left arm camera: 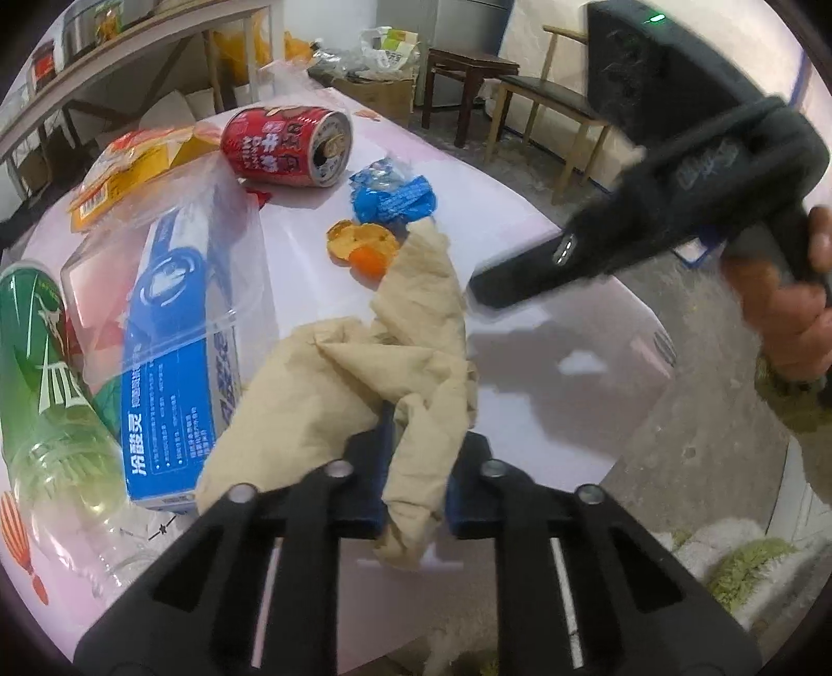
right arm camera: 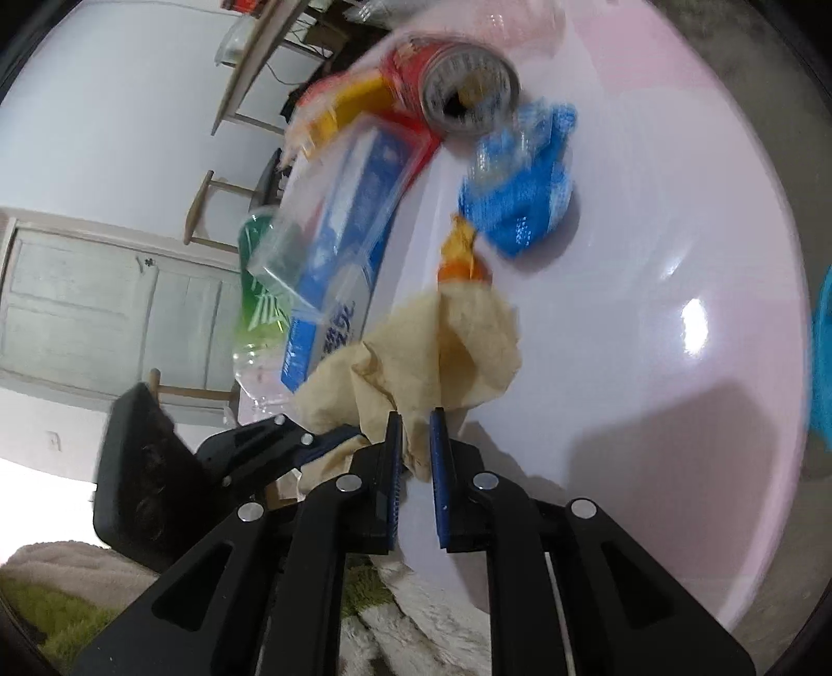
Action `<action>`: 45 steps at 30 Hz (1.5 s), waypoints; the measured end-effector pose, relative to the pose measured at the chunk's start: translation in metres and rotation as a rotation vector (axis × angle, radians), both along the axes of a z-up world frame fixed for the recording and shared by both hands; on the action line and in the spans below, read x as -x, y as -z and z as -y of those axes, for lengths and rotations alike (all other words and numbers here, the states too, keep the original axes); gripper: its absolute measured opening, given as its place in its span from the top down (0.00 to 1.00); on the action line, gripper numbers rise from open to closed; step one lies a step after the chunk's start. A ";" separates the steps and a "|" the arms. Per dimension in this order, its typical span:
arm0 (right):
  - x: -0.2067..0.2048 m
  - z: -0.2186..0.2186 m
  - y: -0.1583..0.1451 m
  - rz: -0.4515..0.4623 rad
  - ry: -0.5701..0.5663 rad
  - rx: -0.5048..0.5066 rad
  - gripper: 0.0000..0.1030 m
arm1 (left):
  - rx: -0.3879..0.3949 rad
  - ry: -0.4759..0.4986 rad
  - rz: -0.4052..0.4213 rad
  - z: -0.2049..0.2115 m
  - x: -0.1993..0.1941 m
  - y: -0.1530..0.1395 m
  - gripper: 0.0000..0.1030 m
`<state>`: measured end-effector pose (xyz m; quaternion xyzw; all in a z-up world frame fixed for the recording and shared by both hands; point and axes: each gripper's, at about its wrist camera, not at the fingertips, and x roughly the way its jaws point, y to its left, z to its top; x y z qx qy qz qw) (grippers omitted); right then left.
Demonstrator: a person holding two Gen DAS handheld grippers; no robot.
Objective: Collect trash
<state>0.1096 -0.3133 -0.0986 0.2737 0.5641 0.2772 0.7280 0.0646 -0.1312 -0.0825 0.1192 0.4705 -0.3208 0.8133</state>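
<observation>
A crumpled beige paper towel (left arm camera: 364,374) lies on the white table (left arm camera: 546,395). My left gripper (left arm camera: 416,483) is shut on its near end. It also shows in the right wrist view (right arm camera: 442,343), where my right gripper (right arm camera: 415,463) has its narrowly parted jaws around another fold of it; the view is blurred. The right gripper's body (left arm camera: 676,197) hangs over the table in the left view. Other trash: orange peel (left arm camera: 361,247), blue wrapper (left arm camera: 392,192), red can (left arm camera: 286,145) on its side, blue box (left arm camera: 171,333) in clear packaging, green bottle (left arm camera: 41,374), yellow packet (left arm camera: 130,166).
The table edge curves close on the right, with concrete floor (left arm camera: 702,442) beyond. A shaggy rug (left arm camera: 728,561) lies below the near edge. Chairs (left arm camera: 546,104), a stool and cardboard boxes stand at the back. A shelf (left arm camera: 104,47) runs along the left wall.
</observation>
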 end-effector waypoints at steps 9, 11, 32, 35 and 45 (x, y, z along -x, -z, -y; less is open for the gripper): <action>-0.064 0.037 -0.086 0.264 0.187 0.184 0.38 | 0.057 -0.024 -0.031 -0.013 -0.002 0.001 0.93; -0.086 0.023 -0.099 0.348 0.169 0.279 0.36 | 0.076 -0.028 -0.039 -0.015 -0.003 -0.001 0.94; -0.200 -0.047 -0.075 0.421 0.060 0.680 0.93 | 0.183 -0.028 -0.065 -0.028 -0.002 -0.010 0.95; -0.198 -0.036 -0.082 0.443 0.126 0.669 0.95 | 0.188 -0.036 -0.057 -0.031 -0.001 -0.012 0.95; -0.129 0.034 -0.167 0.593 0.377 0.592 0.96 | 0.326 -0.062 -0.041 -0.046 0.011 -0.039 0.95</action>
